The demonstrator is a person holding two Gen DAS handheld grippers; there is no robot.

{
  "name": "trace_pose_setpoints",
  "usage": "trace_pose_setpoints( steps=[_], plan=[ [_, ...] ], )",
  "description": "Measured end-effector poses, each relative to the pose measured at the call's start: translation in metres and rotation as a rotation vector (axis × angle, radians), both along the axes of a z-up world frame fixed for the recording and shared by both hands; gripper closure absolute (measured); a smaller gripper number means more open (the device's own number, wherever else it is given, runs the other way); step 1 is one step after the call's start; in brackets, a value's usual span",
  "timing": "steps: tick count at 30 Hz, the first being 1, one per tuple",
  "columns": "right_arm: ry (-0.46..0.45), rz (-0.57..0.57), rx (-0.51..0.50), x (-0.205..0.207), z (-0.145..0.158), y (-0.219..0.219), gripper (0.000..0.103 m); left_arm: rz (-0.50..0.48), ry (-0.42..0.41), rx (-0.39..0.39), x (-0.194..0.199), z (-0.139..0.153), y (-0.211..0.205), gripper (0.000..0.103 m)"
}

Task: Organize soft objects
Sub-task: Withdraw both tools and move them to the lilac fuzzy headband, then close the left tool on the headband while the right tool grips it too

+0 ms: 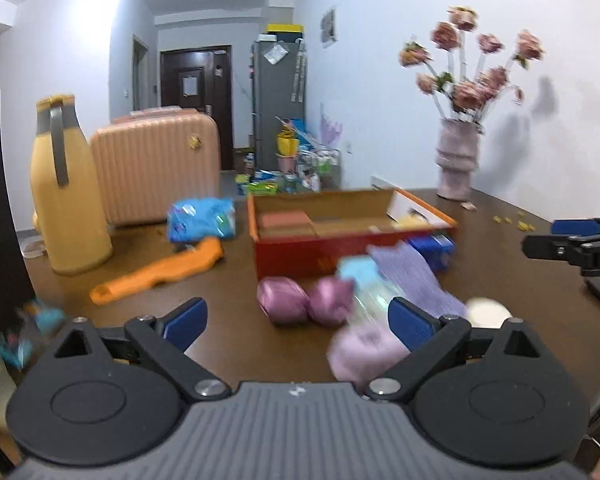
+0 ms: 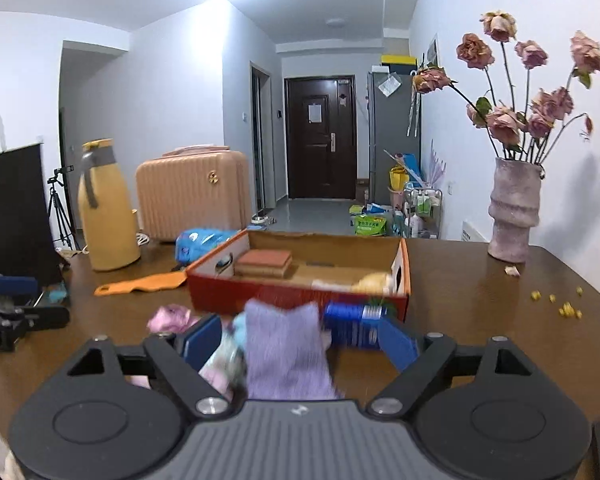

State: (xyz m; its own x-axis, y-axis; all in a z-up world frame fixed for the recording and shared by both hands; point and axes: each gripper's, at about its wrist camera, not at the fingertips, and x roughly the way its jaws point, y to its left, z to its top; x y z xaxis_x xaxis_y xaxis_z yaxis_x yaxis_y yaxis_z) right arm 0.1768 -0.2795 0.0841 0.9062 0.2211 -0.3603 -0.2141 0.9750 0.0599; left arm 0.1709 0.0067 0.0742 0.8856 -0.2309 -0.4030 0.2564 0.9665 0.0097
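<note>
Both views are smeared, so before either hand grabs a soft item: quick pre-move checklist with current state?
1. Left gripper jaws empty: ok, wide apart with nothing between them.
2. Right gripper jaws free: ok, open; the lilac knit cloth lies between them, not pinched.
3. Orange box ready to receive: ok, open on top, floor partly bare.
4. Soft items within view: ok, the two pink satin bundles lie in front of the box.
5. Target outline sharp enough: not ok, the pile is motion-blurred.
6. Blue pack clear of the cloth: cannot tell.
</note>
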Motion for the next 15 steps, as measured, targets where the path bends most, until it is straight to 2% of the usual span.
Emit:
trace_pose_setpoints(
  steps=[4, 8, 12, 15],
  plan=[
    [-0.024, -0.011, -0.002, -0.045, -0.032, 0.009, 0.014, -0.024, 0.021, -0.061, -0.028, -0.025, -0.003, 0.003],
    [-0.008, -0.036, 0.009, -0.073, -0.061, 0.019, 0.014, 0.005, 0.051, -0.068, -0.038, -0.034, -0.005, 0.003],
    [0.017, 0.025, 0.02, -0.085, -0.071, 0.023, 0.015, 0.004, 0.049, -0.073, -0.046, -0.038, -0.006, 0.003],
    [0.007, 0.01, 0.035, -0.086, -0.072, 0.025, 0.016, -0.012, 0.072, -0.099, -0.042, -0.042, -0.007, 0.003]
  ],
)
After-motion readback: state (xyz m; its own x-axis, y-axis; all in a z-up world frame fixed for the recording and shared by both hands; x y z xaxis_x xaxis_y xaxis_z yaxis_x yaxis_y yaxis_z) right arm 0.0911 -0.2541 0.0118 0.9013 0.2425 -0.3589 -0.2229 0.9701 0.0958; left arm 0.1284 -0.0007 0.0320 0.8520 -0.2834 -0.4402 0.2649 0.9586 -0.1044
